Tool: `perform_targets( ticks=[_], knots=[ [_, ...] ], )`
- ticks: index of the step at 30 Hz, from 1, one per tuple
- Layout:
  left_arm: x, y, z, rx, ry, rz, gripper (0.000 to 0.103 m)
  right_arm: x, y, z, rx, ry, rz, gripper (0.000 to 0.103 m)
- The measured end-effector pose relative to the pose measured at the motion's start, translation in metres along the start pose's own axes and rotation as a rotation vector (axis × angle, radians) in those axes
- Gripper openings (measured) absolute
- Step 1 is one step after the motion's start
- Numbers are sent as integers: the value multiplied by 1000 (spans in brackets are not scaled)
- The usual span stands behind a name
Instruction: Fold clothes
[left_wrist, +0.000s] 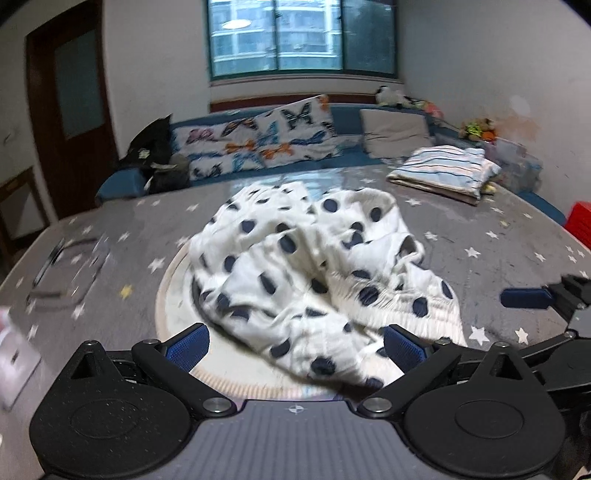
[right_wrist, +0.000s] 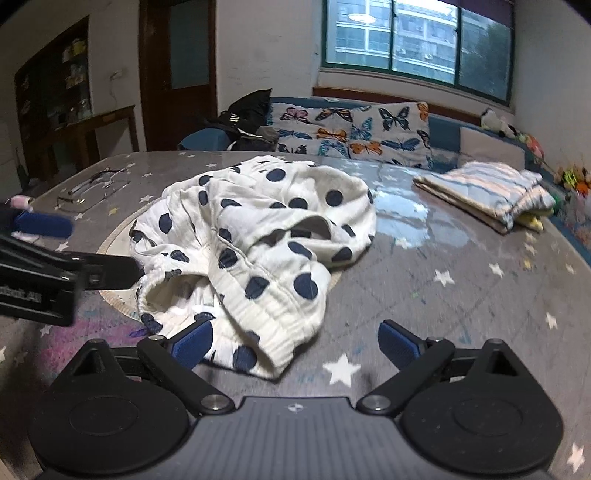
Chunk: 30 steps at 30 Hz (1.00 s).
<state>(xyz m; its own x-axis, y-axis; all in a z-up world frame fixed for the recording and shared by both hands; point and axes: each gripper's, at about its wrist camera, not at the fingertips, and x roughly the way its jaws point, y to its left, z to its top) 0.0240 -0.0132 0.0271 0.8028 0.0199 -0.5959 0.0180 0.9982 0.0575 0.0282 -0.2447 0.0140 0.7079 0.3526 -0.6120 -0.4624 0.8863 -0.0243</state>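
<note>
Both pairs of fingers spread wide and empty over the crumpled polka-dot garment.

The left gripper (left_wrist: 295, 347) has the polka-dot garment (left_wrist: 317, 273) lying between and just ahead of its blue pads; the right gripper (right_wrist: 295, 343) sits off the heap's right edge, only its left pad (right_wrist: 192, 343) over the ribbed hem. The heap lies bunched on the star-print table (right_wrist: 461, 295), so I'd judge the left nearer the bulk.

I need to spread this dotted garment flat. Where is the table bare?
Bare table lies right of the dotted garment, up to the folded striped pile at the far right. The left is crowded: glasses and the left hand-held gripper.
</note>
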Motion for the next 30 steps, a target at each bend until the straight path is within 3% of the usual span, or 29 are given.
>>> perform_targets(
  ticks=[4,8,13,15,19,23,30],
  knots=[
    [17,-5,2,55,14,-39,81,2,2,5,-38,-9,3,89],
    [36,-5,1,89,53,-72,56,2,4,8,-82,-15,14,84],
    [43,-1,-6,92,72,-106,36,1,14,10,-170,-29,36,79],
    [41,0,-6,84,62,-117,23,4,19,12,-198,-29,41,75],
    [34,4,-5,61,44,-114,17,13,29,14,-232,-18,66,65],
    [27,13,-8,17,33,-105,15,23,31,12,-240,1,38,55],
    [16,24,-14,-27,27,-89,16,17,6,6,-138,-9,-40,53]
  ],
)
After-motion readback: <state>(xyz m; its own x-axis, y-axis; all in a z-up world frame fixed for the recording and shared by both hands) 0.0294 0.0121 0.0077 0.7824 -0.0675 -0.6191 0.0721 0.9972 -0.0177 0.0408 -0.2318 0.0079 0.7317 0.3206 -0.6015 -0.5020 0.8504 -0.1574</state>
